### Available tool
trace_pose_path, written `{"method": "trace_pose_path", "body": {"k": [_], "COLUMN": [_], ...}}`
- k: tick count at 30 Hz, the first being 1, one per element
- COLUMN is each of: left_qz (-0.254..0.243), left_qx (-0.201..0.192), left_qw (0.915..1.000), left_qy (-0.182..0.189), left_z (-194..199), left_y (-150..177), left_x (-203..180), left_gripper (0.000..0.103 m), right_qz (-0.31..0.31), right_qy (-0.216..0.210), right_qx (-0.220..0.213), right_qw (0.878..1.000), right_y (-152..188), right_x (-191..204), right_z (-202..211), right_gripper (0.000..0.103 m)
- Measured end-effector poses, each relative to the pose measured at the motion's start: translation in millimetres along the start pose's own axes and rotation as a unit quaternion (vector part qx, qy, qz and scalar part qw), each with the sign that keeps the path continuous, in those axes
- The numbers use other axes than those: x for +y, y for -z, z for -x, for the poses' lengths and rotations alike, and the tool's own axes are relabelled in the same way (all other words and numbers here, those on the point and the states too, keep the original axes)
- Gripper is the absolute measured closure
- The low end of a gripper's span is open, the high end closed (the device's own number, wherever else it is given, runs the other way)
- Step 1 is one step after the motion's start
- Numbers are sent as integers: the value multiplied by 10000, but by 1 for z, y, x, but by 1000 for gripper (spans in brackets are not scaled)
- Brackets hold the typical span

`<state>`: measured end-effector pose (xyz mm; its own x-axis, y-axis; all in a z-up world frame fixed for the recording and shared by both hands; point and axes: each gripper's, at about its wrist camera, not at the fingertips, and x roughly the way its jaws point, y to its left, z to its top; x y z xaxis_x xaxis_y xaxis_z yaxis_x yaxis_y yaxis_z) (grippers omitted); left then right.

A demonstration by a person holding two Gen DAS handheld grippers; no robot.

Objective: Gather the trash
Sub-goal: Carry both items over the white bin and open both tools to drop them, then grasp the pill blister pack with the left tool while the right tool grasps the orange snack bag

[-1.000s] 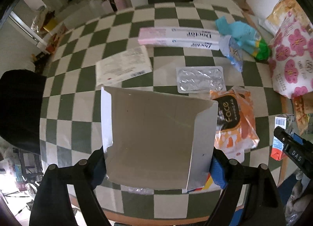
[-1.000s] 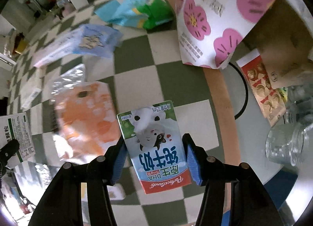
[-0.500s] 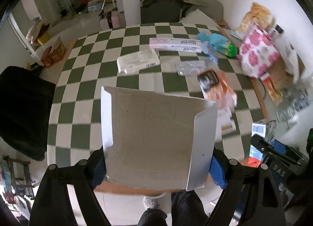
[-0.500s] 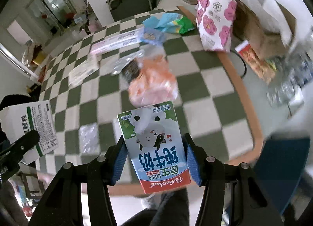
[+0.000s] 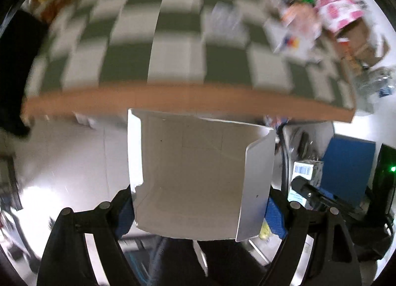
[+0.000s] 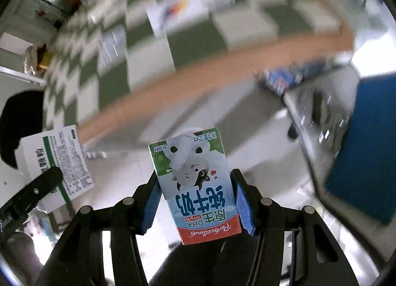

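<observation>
- The milk carton [image 6: 198, 184] sits clamped between the blue pads of my right claw [image 6: 195, 202], printed face toward the camera, held over the floor just off the edge of the surface [image 6: 222, 63].
- The flattened white box [image 5: 198, 182] is gripped across its width by my left claw [image 5: 198, 209]; its open inner face is toward the lens and one side flap [image 5: 257, 187] folds inward. It also hangs over the floor, past the wooden rim of the checkered surface [image 5: 173, 98].
- In the right wrist view the same white box [image 6: 57, 162] appears at the left, printed side out, with the left claw's finger across it.
- Step in hand, as I judge it: carry both items to a bin. No bin is identifiable in these blurred views; a blue panel [image 6: 366, 150] stands to the right.
- Keep both claws clenched until each item is over the receptacle. The box is thin card and can buckle or slip if squeezed harder.
- Keep the two loads apart during the swing so they do not collide.
- More litter [image 5: 297, 26] lies on the far side of the surface, so collection looks unfinished.
</observation>
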<state>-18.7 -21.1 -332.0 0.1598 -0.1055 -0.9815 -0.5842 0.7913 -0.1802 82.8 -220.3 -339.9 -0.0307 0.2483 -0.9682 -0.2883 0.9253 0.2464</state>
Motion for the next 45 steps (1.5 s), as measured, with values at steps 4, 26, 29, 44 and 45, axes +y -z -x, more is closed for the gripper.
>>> {"method": "trace_pose_path", "body": {"k": [4, 26, 29, 44, 45], "left_qz": [607, 1035, 874, 518, 505], "left_qx": [463, 973, 860, 544, 524], "left_qw": [9969, 9865, 9838, 9872, 9879], "left_qy": [200, -813, -1306, -1407, -1373], "left_z": [-85, -352, -340, -243, -231], "left_y": [11, 6, 16, 46, 47], "left_x": [29, 123, 122, 87, 84], "left_gripper": [19, 0, 0, 0, 0], "right_qz": [-152, 425, 865, 1244, 1249], "right_qy": [-168, -106, 430, 1141, 1149], "right_qx": [559, 1132, 972, 614, 582], "right_qw": [9982, 9926, 9906, 9837, 9838], "right_y": [23, -11, -5, 16, 17], "right_x": [-17, -30, -23, -7, -6], "right_z": [-76, -429, -425, -308, -297], "right_gripper": [46, 0, 0, 0, 0]}}
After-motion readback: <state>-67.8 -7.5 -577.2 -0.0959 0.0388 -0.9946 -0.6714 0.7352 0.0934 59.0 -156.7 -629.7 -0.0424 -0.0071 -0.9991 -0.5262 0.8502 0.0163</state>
